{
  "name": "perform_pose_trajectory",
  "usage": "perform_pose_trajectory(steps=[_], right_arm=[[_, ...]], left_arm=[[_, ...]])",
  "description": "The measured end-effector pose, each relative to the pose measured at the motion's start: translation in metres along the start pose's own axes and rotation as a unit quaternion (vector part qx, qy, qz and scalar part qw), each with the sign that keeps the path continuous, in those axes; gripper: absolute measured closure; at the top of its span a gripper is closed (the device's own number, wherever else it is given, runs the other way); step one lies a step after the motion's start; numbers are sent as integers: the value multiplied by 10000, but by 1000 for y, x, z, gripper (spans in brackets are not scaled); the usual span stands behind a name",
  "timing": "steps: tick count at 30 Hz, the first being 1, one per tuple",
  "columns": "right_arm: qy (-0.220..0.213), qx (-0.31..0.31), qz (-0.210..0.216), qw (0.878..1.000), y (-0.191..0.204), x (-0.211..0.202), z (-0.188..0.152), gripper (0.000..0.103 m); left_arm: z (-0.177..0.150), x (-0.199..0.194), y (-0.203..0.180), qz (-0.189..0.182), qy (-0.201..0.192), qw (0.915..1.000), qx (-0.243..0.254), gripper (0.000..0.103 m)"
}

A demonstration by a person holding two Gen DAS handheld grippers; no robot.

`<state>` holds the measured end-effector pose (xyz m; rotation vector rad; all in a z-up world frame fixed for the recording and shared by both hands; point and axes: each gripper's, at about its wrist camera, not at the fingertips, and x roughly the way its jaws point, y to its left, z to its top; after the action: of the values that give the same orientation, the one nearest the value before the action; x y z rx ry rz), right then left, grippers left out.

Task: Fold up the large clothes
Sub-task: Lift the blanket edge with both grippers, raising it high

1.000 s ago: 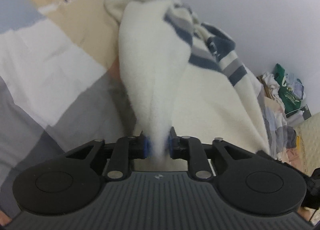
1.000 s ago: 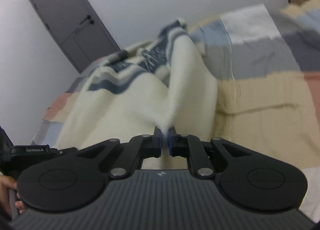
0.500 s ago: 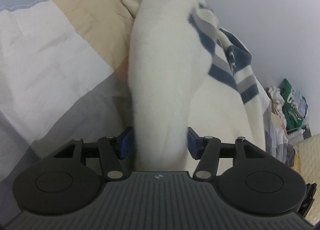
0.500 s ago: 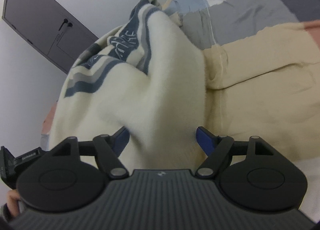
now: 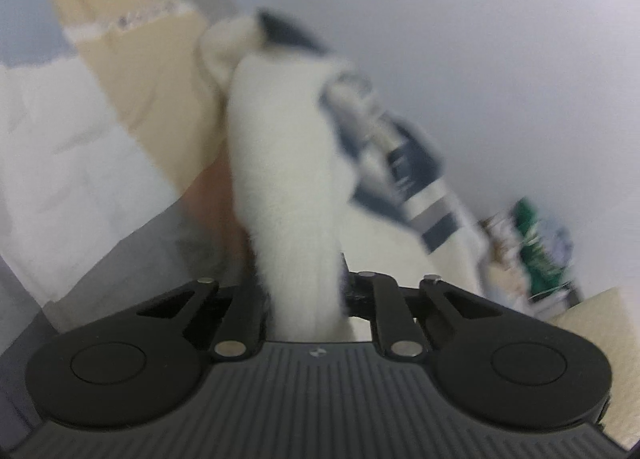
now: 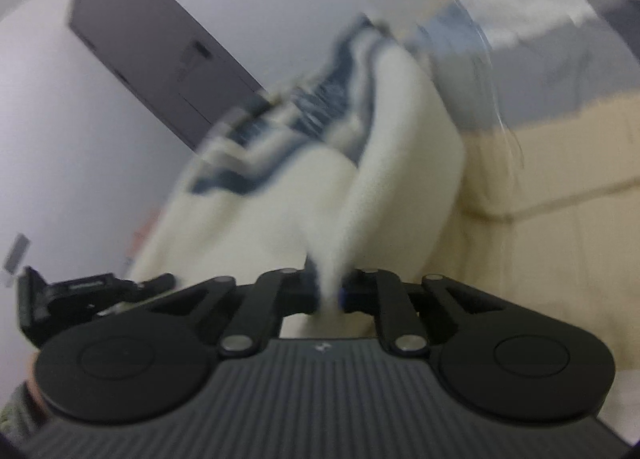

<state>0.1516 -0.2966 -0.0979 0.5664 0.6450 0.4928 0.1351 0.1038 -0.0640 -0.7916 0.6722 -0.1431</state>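
Two claws I run, left claw [image 5: 304, 291] closing on cream fleece garment [image 5: 288, 187], right claw [image 6: 330, 291] clamped on it, patchwork bed [image 5: 60, 147] beneath.

fleece garment [image 5: 280, 163] blocks ahead, bedspread [image 5: 80, 163] (left) open

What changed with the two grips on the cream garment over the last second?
Both let go half a second ago, jaws wide around the fabric, and took hold again. The right hand-held gripper is now shut on a thin pinch of the cream garment. The left hand-held gripper is closing on a thicker bunch of it. The garment stayed draped over the patchwork bedding.
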Motion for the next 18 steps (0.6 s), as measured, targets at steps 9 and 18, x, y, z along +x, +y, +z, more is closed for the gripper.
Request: perform_pose_trajectory(steps=[9, 18], right_arm=[[-1205, -489, 522, 9901, 37, -97, 5, 93], [-2005, -1038, 983, 9692, 108, -191, 30, 93]], left_arm=[[-8, -82, -38, -989, -682, 9911, 578, 93], [-7, -175, -86, -1927, -1465, 9649, 1016, 93]])
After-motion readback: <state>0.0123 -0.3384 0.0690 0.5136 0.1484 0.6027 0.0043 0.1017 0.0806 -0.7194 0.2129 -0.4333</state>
